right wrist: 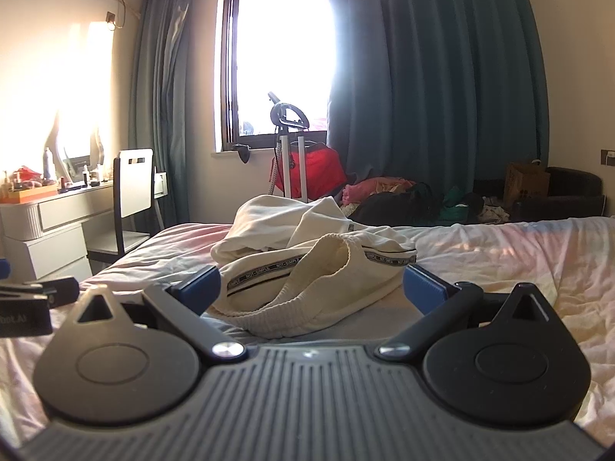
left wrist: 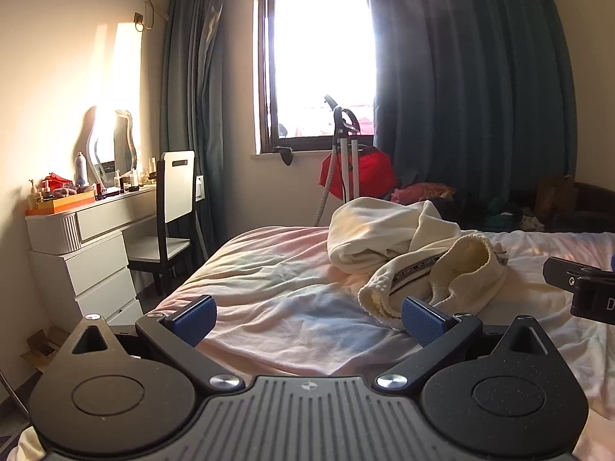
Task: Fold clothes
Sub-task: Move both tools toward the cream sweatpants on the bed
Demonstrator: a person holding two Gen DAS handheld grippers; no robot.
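Bedroom scene, seen from two handheld grippers held low over a bed w/ a rumpled pale pink sheet.

The left gripper has its blue-padded fingers spread wide apart, nothing between them but bare sheet. A crumpled cream garment lies ahead and to the right of this tool; its ribbed hem sits right by the right fingertip, though contact can't be confirmed. Part of the other tool shows at the far right edge of this view.

The right gripper is also spread wide, holding nothing. The cream garment lies directly ahead of it, its ribbed hem lying in the gap between the fingers w/out being pinched. A black printed band runs across the fabric. The garment is heaped and unfolded, rising into a mound farther from the tool.

Beyond the bed, straight ahead: a bright window flanked by dark teal curtains, plus a garment steamer on a stand w/ something red behind it. To the left of both tools: a white dresser crowded w/ bottles, and a chair beside it. More clothes are piled past the far edge of the bed, to the right.
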